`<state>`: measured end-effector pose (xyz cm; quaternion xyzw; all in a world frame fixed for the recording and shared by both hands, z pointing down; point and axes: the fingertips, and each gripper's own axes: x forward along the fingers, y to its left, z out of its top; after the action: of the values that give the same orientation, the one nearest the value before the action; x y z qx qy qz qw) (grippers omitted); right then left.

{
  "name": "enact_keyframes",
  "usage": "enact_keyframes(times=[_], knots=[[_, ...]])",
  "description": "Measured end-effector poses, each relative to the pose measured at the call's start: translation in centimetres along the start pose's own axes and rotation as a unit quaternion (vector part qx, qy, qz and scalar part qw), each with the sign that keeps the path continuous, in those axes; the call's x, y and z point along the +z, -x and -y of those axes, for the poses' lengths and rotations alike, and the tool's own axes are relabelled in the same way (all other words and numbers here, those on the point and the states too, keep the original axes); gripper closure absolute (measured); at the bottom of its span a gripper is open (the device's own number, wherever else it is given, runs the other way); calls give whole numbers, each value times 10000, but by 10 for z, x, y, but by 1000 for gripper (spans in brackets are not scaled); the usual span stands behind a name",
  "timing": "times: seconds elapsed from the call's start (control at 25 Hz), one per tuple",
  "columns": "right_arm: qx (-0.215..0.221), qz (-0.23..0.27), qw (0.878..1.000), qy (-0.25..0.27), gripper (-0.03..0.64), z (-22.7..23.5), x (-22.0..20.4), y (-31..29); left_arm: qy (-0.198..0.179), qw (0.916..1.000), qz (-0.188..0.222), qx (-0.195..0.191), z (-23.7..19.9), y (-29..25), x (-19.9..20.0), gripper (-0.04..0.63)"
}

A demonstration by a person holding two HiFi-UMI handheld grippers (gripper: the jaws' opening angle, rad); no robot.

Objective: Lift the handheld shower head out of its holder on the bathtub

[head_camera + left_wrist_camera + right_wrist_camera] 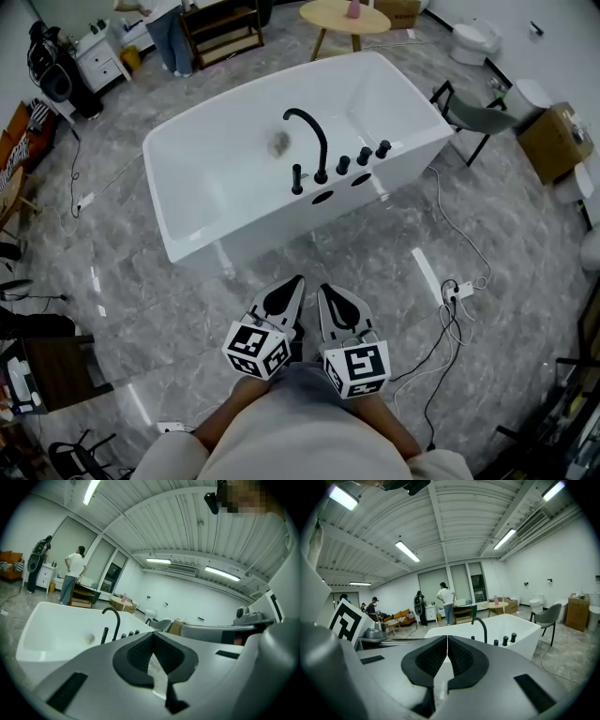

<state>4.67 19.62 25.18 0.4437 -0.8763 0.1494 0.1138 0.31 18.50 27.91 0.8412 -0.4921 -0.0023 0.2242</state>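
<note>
Handheld shower head is seated upright, long axis vertical, on the bathtub rim beside the gooseneck faucet; left gripper and right gripper are held closed, empty, short of the bathtub.

The left hand-held gripper and the right hand-held gripper are held just beside each other, low in the head view. Both point forward and slightly downward. Each has its jaws pressed together and empty. Both forearms extend forward side by side.
</note>
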Motion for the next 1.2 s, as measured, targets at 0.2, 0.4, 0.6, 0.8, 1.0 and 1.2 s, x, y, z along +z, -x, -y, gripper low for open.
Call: enact_keyframes(times=[0.2, 0.4, 0.6, 0.8, 1.0, 1.2], knots=[[91, -90, 9999, 82, 597, -16, 12, -43, 192, 9996, 30, -190, -35, -7, 19, 591], [105, -91, 9997, 218, 597, -32, 24, -76, 169, 9992, 202, -291, -65, -9, 43, 591], [85, -97, 9993, 364, 597, -42, 31, -97, 246, 9986, 313, -345, -88, -11, 56, 591], [13, -29, 9994, 345, 597, -36, 40, -107, 157, 9983, 387, -417, -94, -15, 67, 591], [-18, 3, 9997, 258, 597, -26, 43, -121, 132, 9985, 318, -420, -103, -23, 67, 591], [83, -20, 9998, 185, 597, -13, 46, -145, 120, 9989, 245, -376, -114, -42, 72, 591]])
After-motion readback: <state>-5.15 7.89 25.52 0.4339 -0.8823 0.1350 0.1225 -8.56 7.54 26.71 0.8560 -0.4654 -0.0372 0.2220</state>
